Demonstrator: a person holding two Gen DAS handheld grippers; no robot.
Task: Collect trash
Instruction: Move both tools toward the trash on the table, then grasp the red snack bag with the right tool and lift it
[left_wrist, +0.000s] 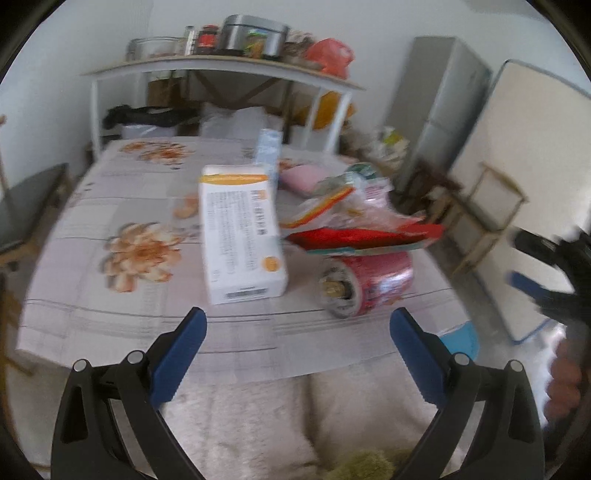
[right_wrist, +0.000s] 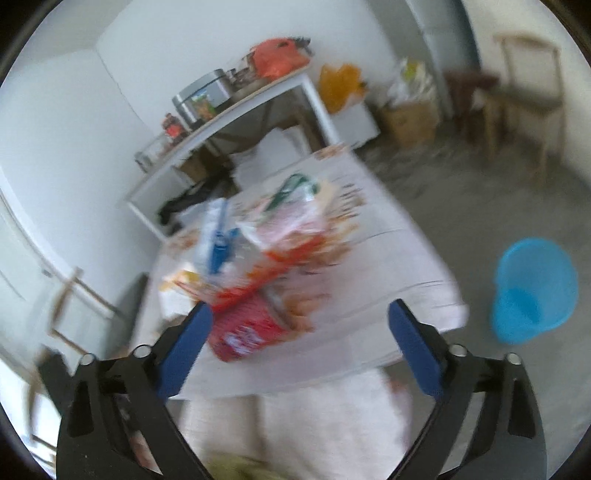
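Evidently trash heaped mid-table on floral tablecloth (left_wrist: 147, 206), ready for pickup. Left gripper (left_wrist: 298, 345) spread wide, nothing between pads; white carton (left_wrist: 240, 229) lies flat just ahead, nearer its left finger. Red can (left_wrist: 369, 284) on its side, mouth toward camera, ahead nearer the right finger, crumpled wrappers (left_wrist: 354, 218) piled on top. Right gripper (right_wrist: 300, 345) also wide apart, empty; red can (right_wrist: 243, 332) just beyond its left pad, view blurred. Blue bucket (right_wrist: 533, 291) on floor beside table, likely the trash destination.
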